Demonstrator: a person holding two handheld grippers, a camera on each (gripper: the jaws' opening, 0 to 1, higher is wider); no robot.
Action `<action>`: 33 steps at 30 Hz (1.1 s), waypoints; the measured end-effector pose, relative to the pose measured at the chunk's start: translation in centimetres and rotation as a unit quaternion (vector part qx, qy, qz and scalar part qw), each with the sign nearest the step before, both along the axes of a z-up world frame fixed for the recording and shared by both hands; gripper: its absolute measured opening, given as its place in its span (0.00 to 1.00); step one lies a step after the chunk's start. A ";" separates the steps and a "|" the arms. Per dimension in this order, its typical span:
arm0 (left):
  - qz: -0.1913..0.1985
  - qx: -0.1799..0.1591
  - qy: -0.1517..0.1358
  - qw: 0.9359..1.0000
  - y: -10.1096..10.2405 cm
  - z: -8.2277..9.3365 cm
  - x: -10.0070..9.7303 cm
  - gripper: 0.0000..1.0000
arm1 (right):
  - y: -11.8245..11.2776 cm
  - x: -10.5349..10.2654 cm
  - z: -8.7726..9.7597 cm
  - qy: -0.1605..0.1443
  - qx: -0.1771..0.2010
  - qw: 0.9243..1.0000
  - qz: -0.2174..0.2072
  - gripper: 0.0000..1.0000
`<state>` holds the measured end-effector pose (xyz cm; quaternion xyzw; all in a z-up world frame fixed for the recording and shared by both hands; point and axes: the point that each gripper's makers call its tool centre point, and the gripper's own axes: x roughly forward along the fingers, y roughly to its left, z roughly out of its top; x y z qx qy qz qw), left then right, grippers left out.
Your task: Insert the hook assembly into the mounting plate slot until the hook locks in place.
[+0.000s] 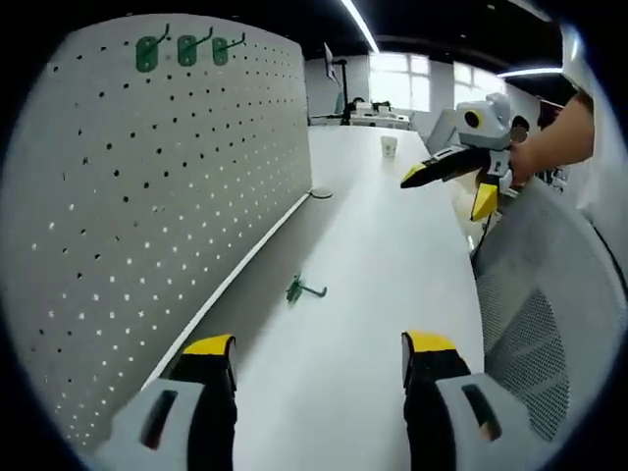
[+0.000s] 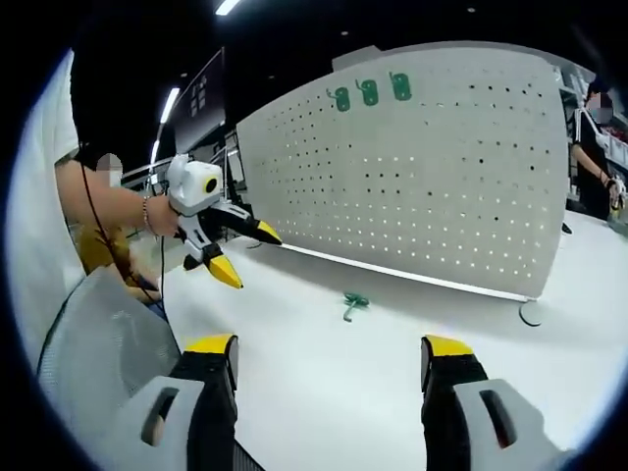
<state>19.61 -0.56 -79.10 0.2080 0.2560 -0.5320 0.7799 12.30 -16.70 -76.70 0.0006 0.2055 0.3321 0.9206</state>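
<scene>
Mesh chair (image 1: 549,304) beside table (image 1: 392,226)

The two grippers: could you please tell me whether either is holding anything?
Nothing: left gripper and right gripper are open; the green hook lies on the table.

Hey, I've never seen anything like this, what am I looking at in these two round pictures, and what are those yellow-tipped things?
A person holds a two-jaw grasping tool in each hand, and each tool carries a fisheye camera looking out along its own jaws.

In the left gripper view, the left tool rises from the bottom, jaws open and empty. The right tool, held in a hand, comes in from the right, also open.

The right gripper view shows the reverse: the right tool's own jaws at the bottom and the left tool further off.

A white table carries an upright pegboard. Three green hooks already hang on it near the top. One loose green hook lies on the table. Nothing is held.
</scene>
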 end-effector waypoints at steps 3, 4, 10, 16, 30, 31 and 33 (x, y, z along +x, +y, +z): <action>-0.012 0.014 0.002 1.000 -0.5 -0.5 0.3 0.70 | -0.1 0.0 0.0 0.000 -0.002 1.000 0.000 0.74; -0.016 0.016 0.004 1.000 -0.8 -0.6 0.5 0.70 | -0.1 0.0 0.0 0.000 -0.002 1.000 0.001 0.74; -0.039 0.035 0.009 0.999 -2.1 -1.5 1.3 0.70 | -0.1 -0.2 -0.1 0.002 -0.005 1.000 0.006 0.74; -0.057 0.046 0.014 0.997 -3.1 -1.8 2.1 0.70 | -0.2 -0.4 -0.1 0.004 -0.005 1.000 0.005 0.73; -0.104 0.093 0.012 0.990 -4.8 -2.9 3.9 0.67 | -0.5 -1.1 -0.4 0.012 -0.005 1.000 -0.004 0.73; -0.106 0.095 0.013 0.990 -4.9 -2.9 4.0 0.67 | -0.5 -1.1 -0.4 0.011 -0.005 1.000 -0.004 0.73; -0.115 0.107 0.009 0.988 -5.2 -3.3 4.1 0.65 | -0.5 -1.2 -0.4 0.013 -0.002 1.000 -0.005 0.73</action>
